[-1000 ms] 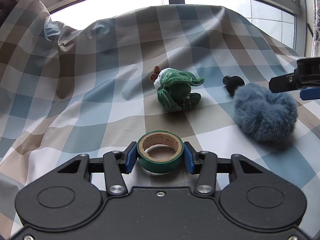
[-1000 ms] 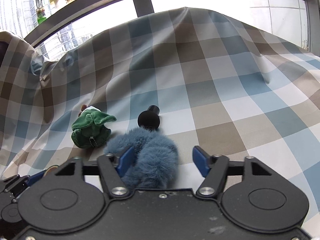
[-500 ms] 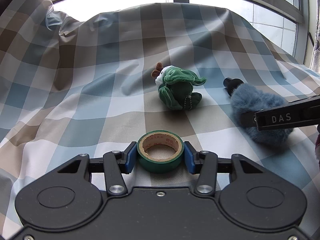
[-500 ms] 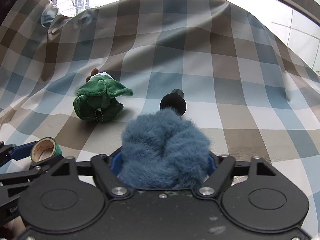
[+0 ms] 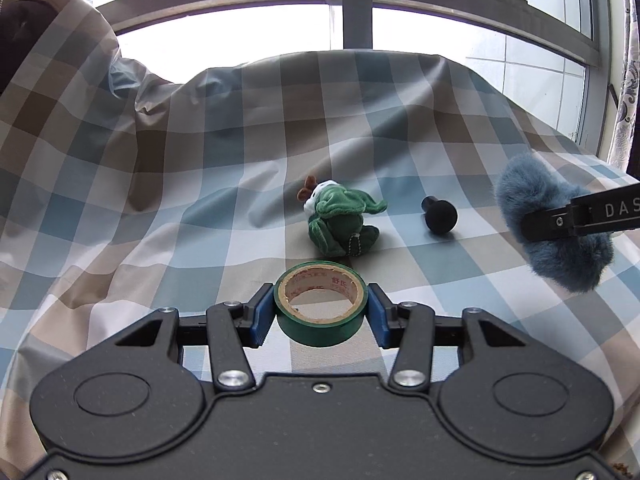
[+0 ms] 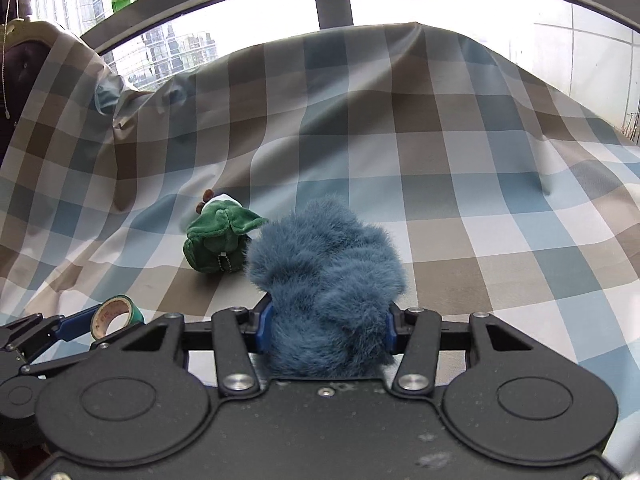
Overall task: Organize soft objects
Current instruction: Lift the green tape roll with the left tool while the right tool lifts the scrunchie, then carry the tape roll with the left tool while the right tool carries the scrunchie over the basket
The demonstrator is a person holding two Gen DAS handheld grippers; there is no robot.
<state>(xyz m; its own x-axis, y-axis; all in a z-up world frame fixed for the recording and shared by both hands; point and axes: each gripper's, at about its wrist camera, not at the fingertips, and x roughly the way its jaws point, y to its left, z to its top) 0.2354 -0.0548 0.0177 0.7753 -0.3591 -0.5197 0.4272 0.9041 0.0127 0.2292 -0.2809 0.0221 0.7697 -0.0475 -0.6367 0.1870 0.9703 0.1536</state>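
My left gripper (image 5: 320, 312) is shut on a green tape roll (image 5: 320, 328) and holds it just above the checked cloth (image 5: 200, 200). My right gripper (image 6: 328, 320) has its jaws closing, with both pads pressed into a blue fluffy ball (image 6: 324, 264) that hangs clear of the cloth. In the left wrist view the blue fluffy ball (image 5: 532, 196) hangs at the right. A green plush toy (image 5: 340, 220) lies on the cloth ahead, and the green plush toy (image 6: 218, 236) sits left of the fluff in the right wrist view. The tape roll (image 6: 116, 314) shows at the lower left there.
A small black knob (image 5: 440, 216) lies on the cloth right of the plush; the fluff hides it in the right wrist view. The cloth rises into a hump (image 6: 380, 80) toward the window frame (image 5: 356, 4). A draped mound (image 5: 52, 60) stands at the far left.
The right gripper's jaws closed on the blue fluffy ball and lifted it off the cloth. The left gripper rose with the tape roll still in it.
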